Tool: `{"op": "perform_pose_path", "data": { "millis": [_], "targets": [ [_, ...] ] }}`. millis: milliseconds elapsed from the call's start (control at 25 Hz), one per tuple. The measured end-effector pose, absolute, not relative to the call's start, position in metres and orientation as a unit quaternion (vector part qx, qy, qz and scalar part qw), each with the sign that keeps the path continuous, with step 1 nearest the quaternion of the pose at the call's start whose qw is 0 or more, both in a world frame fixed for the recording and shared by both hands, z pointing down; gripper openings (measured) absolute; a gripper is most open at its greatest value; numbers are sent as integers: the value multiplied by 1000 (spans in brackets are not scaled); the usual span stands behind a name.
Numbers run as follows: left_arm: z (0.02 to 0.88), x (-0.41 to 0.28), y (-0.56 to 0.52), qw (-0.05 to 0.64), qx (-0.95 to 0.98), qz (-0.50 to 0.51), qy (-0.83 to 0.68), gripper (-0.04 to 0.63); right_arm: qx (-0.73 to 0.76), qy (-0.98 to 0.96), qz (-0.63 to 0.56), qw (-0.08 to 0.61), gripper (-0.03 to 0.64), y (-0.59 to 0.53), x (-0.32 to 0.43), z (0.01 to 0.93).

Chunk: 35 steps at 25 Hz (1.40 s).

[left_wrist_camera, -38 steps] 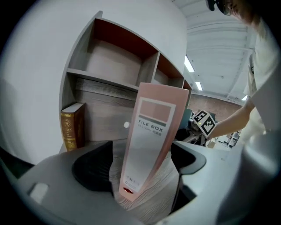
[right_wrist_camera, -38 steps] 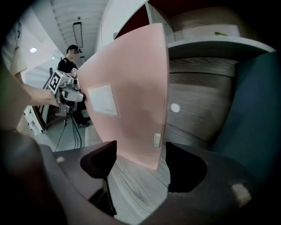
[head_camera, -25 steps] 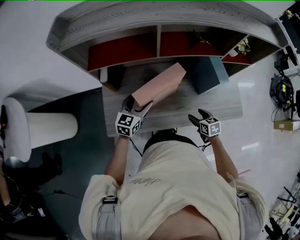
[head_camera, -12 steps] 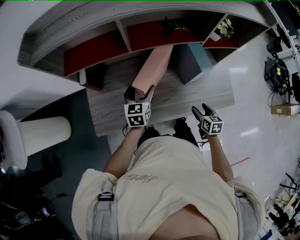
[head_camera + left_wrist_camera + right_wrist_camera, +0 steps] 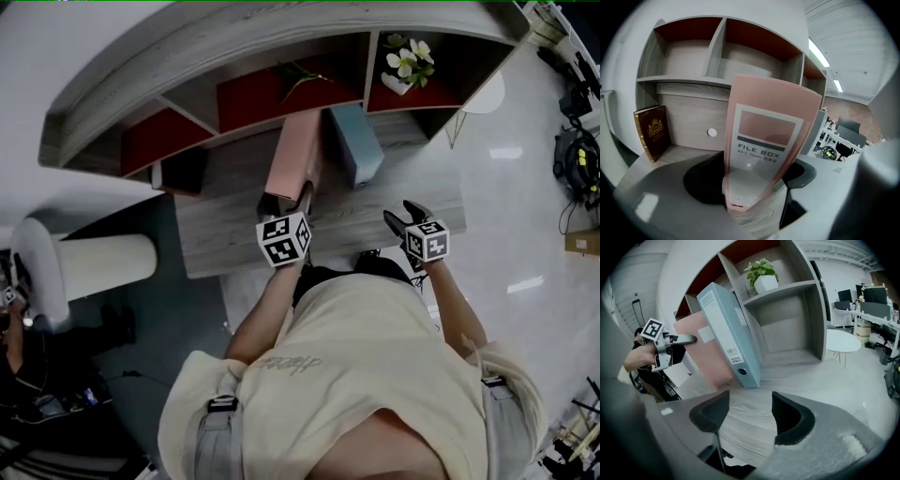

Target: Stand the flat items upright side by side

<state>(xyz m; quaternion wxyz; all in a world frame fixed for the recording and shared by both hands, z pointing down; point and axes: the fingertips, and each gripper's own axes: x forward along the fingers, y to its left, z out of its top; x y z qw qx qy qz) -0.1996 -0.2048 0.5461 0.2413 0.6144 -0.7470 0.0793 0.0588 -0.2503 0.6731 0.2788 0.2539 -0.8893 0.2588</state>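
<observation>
Pink file box (image 5: 292,161) has swung in beside blue binder (image 5: 356,141).

The counter (image 5: 234,225) is matt, pale grey wood grain. The pink box (image 5: 764,136) looks like smooth, matt card with a paper label, and so does the blue box (image 5: 729,333). The floor (image 5: 525,234) is glossy. The brown book (image 5: 651,133) has a leathery sheen.

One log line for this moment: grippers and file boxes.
left gripper: shut on pink file box, held near upright | right gripper: open, empty | blue file box: standing beside it
</observation>
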Motion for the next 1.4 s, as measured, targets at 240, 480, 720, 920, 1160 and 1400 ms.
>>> {"op": "perform_pose_path", "data": {
  "millis": [240,480,720,920,1160,1400],
  "targets": [
    [543,-191,-225,240,587,70,-770,353,194,-907,230,294,282,-276,70,678],
    [543,-188,-243,241,606,83,-754,345,173,-913,237,284,276,-286,70,682],
    [542,-178,-254,231,624,96,-740,342,177,-911,257,270,276,-291,71,688],
    [543,-153,-263,239,645,102,-719,349,169,-910,254,280,275,-300,76,692],
    [543,-141,-267,245,682,97,-682,383,162,-912,253,278,275,-303,69,693],
    [538,-121,-263,278,782,81,-551,375,155,-913,259,276,275,-298,64,696]
  ]
}}
